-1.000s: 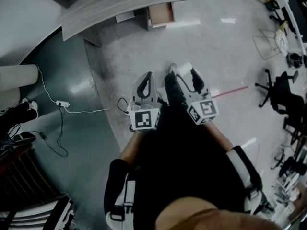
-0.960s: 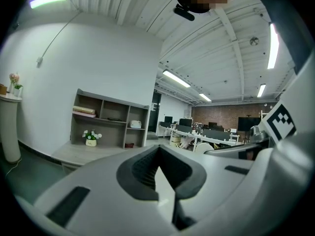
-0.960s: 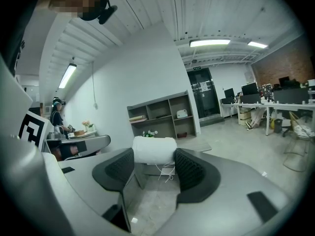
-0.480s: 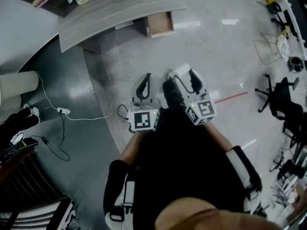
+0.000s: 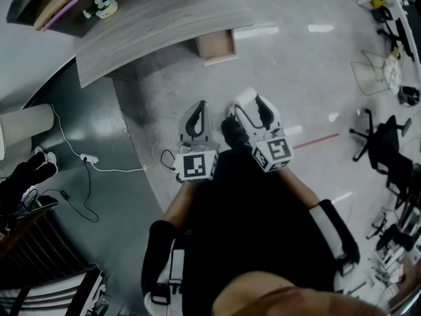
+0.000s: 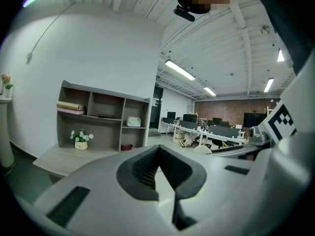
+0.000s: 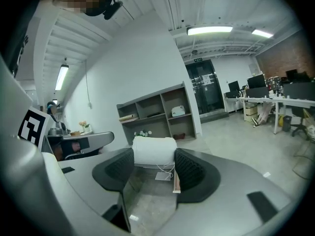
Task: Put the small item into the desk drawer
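Drifting closer in the head view, the open desk drawer (image 5: 218,45) under the surface (image 5: 151,22) is signalling an approach under way; well short of the drawer, the right tool (image 5: 252,105) is clamping the small white item (image 7: 154,151), and the left tool (image 5: 199,108) is travelling closed and empty.

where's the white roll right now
Between the fingers of the right gripper, centre of that gripper's view, sits the white roll; in the head view it is short of the open drawer at the desk.
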Tool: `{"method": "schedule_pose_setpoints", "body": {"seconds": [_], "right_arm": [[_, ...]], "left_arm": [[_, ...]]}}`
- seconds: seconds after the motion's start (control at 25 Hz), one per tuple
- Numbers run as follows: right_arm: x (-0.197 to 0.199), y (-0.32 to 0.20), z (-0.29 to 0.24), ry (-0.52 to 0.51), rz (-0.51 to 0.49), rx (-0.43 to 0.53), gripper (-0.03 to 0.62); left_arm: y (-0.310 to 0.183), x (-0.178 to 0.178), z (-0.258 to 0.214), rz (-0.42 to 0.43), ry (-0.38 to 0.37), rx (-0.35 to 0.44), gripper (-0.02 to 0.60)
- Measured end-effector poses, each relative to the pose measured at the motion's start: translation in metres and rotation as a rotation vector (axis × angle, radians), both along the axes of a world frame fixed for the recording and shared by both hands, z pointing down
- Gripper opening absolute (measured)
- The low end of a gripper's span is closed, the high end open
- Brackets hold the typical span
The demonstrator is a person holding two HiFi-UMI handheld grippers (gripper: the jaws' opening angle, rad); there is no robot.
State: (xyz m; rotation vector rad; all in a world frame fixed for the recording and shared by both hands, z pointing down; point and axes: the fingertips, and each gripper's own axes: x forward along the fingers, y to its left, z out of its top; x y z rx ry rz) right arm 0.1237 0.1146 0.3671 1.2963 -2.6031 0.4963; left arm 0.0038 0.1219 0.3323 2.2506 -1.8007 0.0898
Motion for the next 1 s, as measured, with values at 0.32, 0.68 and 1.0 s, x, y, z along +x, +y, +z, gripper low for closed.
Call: {"method": "schedule_pose_setpoints", "body": {"seconds": [0.32,0.68,1.0], "right_arm": [[0.015,-0.056,0.015,-0.006,-0.039,-0.038,0.258],[0.021,-0.085,0.033,-0.004,-0.087,-0.055,0.259],[0.014,-0.107,0.051,-0.001,-0.072,-0.069,0.259]], "left_arm": [[-0.054,0.013,0.009,-0.045,-0.022,-0.031,-0.003],[-0.077,0.02,0.012,-0.097,-0.036,-0.041,-0.003],[-0.098,0.017,0.024,-0.093,-0.034,-0.059,-0.003]]}}
